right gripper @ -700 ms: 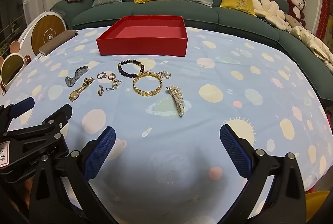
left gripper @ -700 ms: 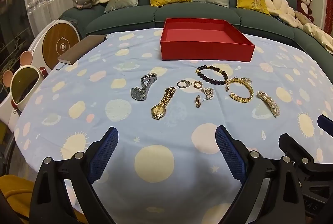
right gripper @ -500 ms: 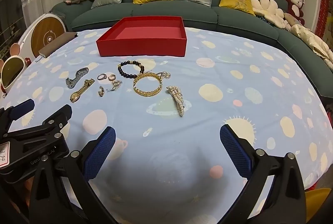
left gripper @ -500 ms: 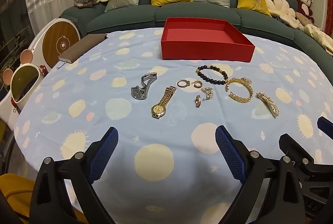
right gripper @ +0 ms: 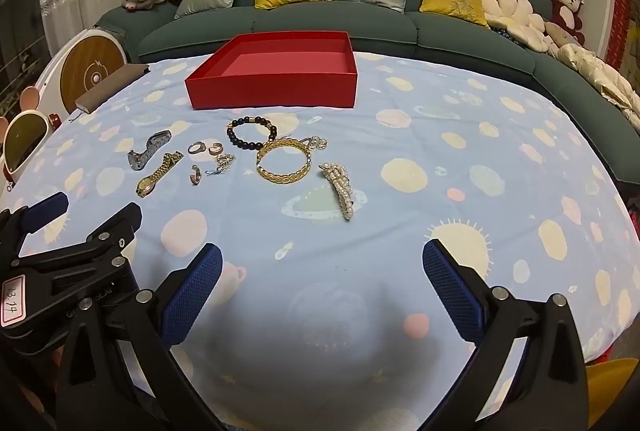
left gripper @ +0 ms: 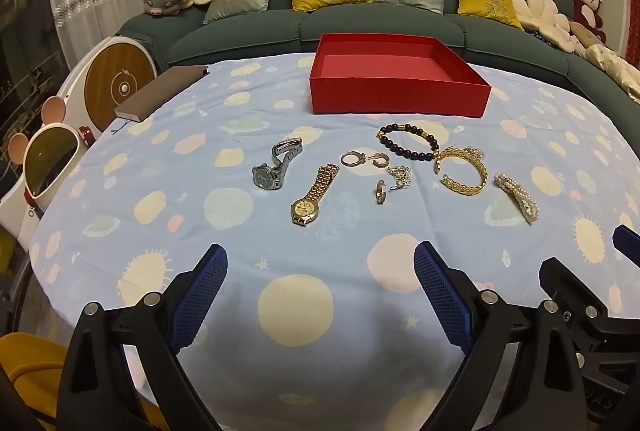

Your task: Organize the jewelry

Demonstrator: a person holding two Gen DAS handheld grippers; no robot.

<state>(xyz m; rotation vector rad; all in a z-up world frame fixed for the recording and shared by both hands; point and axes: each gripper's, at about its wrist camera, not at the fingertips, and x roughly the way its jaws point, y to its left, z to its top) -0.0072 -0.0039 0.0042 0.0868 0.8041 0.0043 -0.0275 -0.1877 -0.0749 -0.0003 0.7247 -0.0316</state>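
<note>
At 6 o'clock in the left wrist view, the left gripper (left gripper: 320, 295) is hovering over the near edge of the desk (left gripper: 296, 303), its jaws spread wide and released, grasping nothing. The right gripper (right gripper: 322, 295) is doing the same in its own view, jaws released and empty, with the left gripper's black frame showing at 8 o'clock beside it.

Farther out, toward 12 o'clock, the jewelry is lying in a loose row on the spotted blue cloth. From the left wrist view, the gold watch (left gripper: 312, 195) is lying nearest, with the silver watch (left gripper: 275, 167) just beside it at 10 o'clock. At 3 o'clock from the gold watch, a small gold earring (left gripper: 380, 191) is sitting near a tangled silver chain (left gripper: 400, 175). Two rings (left gripper: 365, 159) are resting just beyond. Toward 2 o'clock, the gold bangle (left gripper: 462, 171) is lying next to the pearl hair clip (left gripper: 517, 195), and the dark bead bracelet (left gripper: 408, 142) is touching the bangle's far side.

Beyond them all, the red box (left gripper: 400, 93) is standing open. A brown notebook (left gripper: 160, 93) is lying at 10 o'clock, and a green sofa (left gripper: 240, 35) is curving behind the desk.
</note>
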